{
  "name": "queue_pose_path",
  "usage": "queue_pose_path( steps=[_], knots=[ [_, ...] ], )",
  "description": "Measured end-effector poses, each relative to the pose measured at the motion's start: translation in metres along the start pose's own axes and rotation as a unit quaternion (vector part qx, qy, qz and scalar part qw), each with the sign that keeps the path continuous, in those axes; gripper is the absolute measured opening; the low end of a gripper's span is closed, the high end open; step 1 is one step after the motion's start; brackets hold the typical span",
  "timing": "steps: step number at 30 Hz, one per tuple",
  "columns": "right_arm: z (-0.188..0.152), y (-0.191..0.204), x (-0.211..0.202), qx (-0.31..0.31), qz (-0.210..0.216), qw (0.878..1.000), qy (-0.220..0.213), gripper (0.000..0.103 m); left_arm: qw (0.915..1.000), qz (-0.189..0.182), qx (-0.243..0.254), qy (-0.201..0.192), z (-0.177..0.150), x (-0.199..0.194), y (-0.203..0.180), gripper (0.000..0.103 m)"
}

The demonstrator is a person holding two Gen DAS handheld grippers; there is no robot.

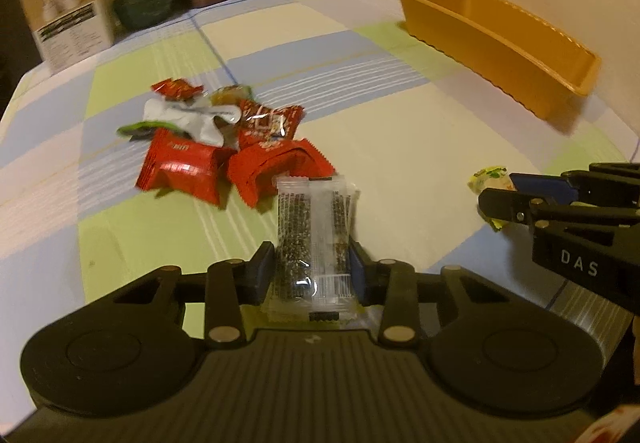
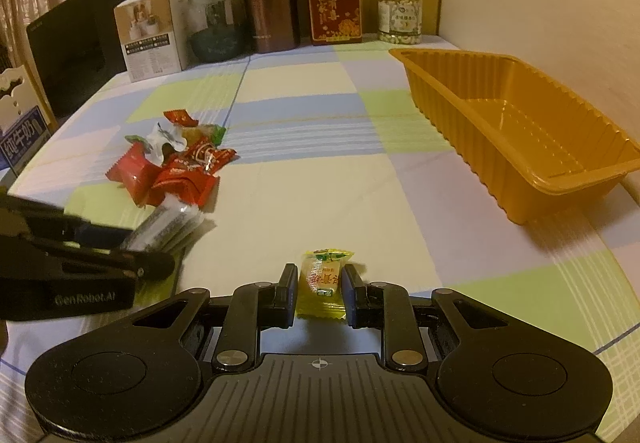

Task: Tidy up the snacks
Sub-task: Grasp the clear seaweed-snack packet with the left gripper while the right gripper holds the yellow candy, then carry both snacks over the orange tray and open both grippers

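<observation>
Meanwhile the orange tray (image 2: 520,147) sits bare by the wall – the left tool (image 1: 312,271) pinches a clear sesame bar packet (image 1: 314,239), the right tool (image 2: 318,291) pinches a yellow candy (image 2: 322,275), and the red-wrapped snack pile (image 2: 176,163) lies on the bench (image 2: 320,183).

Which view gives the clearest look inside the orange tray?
The right wrist view: it looks down into the orange tray, showing its ribbed walls and bare floor, with no snack inside. The left wrist view catches the same tray at a flatter angle from farther off, mostly rim and inner wall.
</observation>
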State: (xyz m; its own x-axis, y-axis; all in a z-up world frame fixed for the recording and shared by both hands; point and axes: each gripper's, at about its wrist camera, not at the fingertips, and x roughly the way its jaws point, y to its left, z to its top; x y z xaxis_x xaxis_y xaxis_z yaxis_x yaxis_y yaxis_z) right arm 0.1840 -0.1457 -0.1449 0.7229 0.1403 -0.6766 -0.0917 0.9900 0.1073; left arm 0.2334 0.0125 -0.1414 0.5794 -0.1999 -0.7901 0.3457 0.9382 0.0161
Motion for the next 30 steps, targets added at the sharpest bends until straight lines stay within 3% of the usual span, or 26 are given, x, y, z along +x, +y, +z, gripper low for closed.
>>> queue_pose_path(
  steps=[7, 16, 30],
  knots=[
    [0.008, -0.003, -0.016, 0.006, 0.005, 1.0, -0.013, 0.023, 0.9974, 0.015, -0.069, -0.015, -0.01, -0.032, -0.006, 0.035],
    [0.025, -0.021, -0.063, 0.036, 0.005, 0.999, -0.038, 0.023, 0.9923, 0.018, -0.114, -0.044, 0.0, -0.083, -0.026, 0.035],
    [0.06, -0.073, -0.137, 0.077, -0.023, 0.992, -0.093, 0.023, 0.9929, -0.021, -0.085, -0.08, 0.051, -0.12, -0.091, 0.035]
  ],
)
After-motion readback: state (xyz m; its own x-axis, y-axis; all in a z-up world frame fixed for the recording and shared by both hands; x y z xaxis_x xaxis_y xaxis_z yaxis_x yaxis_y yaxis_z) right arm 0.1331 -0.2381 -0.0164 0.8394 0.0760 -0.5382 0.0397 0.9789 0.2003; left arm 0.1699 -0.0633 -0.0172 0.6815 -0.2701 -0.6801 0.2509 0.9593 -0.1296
